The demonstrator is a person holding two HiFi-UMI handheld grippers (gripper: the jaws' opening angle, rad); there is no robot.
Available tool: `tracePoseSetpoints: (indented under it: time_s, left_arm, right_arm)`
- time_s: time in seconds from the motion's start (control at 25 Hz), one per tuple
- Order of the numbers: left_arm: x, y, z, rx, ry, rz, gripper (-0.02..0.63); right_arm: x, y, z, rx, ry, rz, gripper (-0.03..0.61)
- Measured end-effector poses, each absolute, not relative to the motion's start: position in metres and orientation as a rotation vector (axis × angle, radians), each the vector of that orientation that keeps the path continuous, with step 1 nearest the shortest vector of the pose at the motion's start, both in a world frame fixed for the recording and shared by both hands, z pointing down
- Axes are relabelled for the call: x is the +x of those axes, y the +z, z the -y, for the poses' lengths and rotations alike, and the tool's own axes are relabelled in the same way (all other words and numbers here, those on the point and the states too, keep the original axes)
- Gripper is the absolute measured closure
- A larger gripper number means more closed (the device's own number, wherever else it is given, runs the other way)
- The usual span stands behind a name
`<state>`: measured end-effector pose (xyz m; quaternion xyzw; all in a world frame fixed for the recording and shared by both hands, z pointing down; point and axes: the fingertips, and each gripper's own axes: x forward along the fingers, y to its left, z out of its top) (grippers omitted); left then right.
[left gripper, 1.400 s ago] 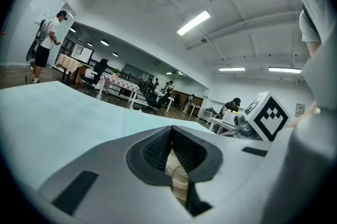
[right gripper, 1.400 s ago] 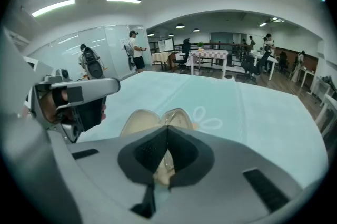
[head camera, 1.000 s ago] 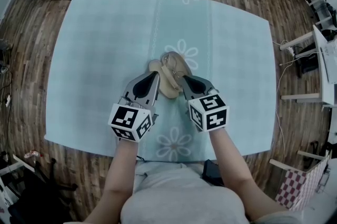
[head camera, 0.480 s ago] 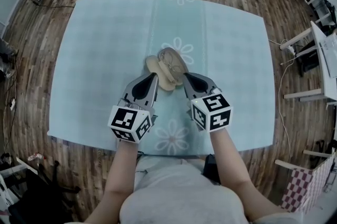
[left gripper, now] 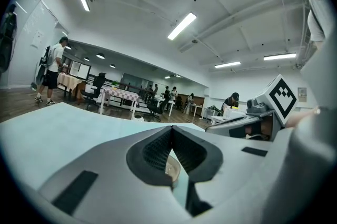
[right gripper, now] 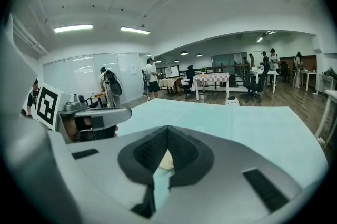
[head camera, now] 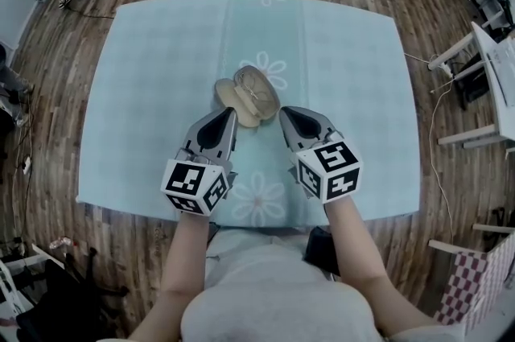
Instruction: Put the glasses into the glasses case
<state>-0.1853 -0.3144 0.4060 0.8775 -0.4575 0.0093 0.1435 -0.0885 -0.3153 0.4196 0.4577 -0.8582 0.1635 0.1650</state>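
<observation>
Pulled back since before, the left gripper (head camera: pixel 232 112) and right gripper (head camera: pixel 283 112) are both closed and empty, the open glasses case (head camera: pixel 233 100) with the glasses (head camera: pixel 257 91) just ahead between them.

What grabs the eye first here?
The open beige glasses case sits at the middle of the pale blue table, with glasses seemingly lying in one half. The left tool and right tool, both shut and empty, flank its near end.
</observation>
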Motion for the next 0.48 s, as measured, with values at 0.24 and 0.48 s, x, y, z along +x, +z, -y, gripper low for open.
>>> tracePoseSetpoints:
  time_s: [0.24, 0.48]
  left_arm:
    - [-0.178, 0.393, 0.299, 2.572, 0.044, 1.335, 0.604]
    - [-0.171, 0.383, 0.284, 2.612, 0.041, 1.339, 0.604]
  right_arm:
    - [-0.086, 0.407, 0.296, 1.291, 0.426, 2.498, 0.572]
    - [-0.083, 0.392, 0.279, 1.296, 0.361, 2.548, 0.572]
